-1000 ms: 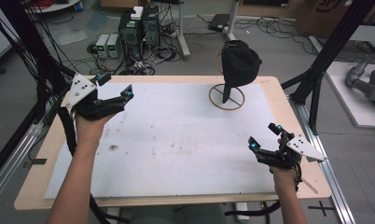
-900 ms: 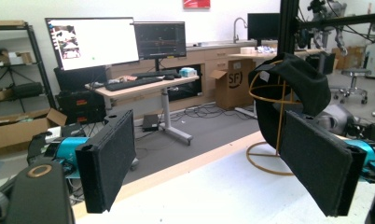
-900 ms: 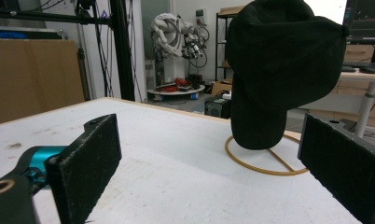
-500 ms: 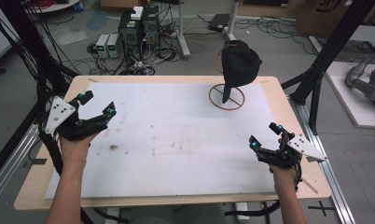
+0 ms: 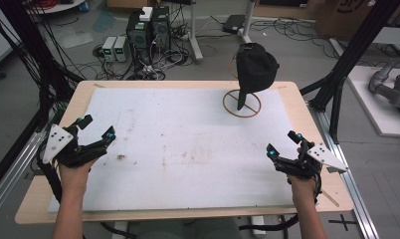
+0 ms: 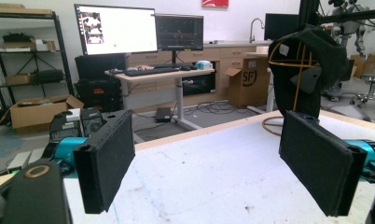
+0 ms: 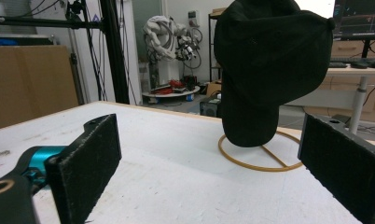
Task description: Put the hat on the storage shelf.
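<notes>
High view: black cap [image 5: 256, 66] hangs on a wire stand with a ring base [image 5: 242, 104], at the far right part of the white table [image 5: 188, 144]. Left gripper [image 5: 94, 130] sits well apart from the cap, at the near left edge, jaws wide, holding nothing. Right gripper [image 5: 282, 143] is nearer the cap, near right side, jaws also wide and empty. Left gripper view adds what the top-down shot hides: the stand's yellow wire frame inside the cap [image 6: 307, 70], seen past its right jaw. Right gripper view shows the cap [image 7: 269, 65] ahead between both jaws, brim pointing down to the ring.
</notes>
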{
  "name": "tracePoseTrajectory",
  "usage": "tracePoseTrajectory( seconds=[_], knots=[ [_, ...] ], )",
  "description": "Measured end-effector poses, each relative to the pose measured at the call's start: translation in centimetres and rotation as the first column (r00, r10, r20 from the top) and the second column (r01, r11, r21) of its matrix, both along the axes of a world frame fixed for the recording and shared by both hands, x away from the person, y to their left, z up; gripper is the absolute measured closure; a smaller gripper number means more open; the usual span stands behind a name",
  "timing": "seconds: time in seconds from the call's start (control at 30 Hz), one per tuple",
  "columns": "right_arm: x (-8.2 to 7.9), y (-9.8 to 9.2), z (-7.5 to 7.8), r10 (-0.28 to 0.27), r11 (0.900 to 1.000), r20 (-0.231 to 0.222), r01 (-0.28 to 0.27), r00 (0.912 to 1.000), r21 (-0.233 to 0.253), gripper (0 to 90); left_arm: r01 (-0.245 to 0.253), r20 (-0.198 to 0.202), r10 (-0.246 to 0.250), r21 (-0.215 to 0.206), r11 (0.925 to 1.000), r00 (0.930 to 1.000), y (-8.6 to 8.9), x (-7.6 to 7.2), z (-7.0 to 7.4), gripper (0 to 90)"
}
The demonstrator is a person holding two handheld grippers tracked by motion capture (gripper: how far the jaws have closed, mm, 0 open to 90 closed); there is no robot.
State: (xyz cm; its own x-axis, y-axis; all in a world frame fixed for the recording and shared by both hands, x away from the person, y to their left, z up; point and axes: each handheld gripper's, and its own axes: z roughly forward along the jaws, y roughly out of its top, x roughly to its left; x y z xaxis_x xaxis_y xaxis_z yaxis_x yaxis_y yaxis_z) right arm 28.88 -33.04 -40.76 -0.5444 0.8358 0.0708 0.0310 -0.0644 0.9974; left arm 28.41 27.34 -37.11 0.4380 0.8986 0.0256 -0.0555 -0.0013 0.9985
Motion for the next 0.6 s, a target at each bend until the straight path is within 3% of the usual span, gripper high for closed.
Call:
tracePoseTrajectory(
  seconds=[0.4,0.6],
  knots=[
    [0.2,-0.2,-0.4,-0.016,1.000,-0.003,0.016,0.9999,0.008,5.4,-0.011,-0.023,0.011,-0.019,0.9998,0.9997,1.4,-0.7,-2.8,18.6],
    [0.3,-0.5,-0.7,-0.026,1.000,-0.014,0.026,0.9996,0.009,5.4,-0.018,-0.027,0.017,-0.033,0.9993,0.9995,1.9,-0.9,-3.4,18.6]
  ],
)
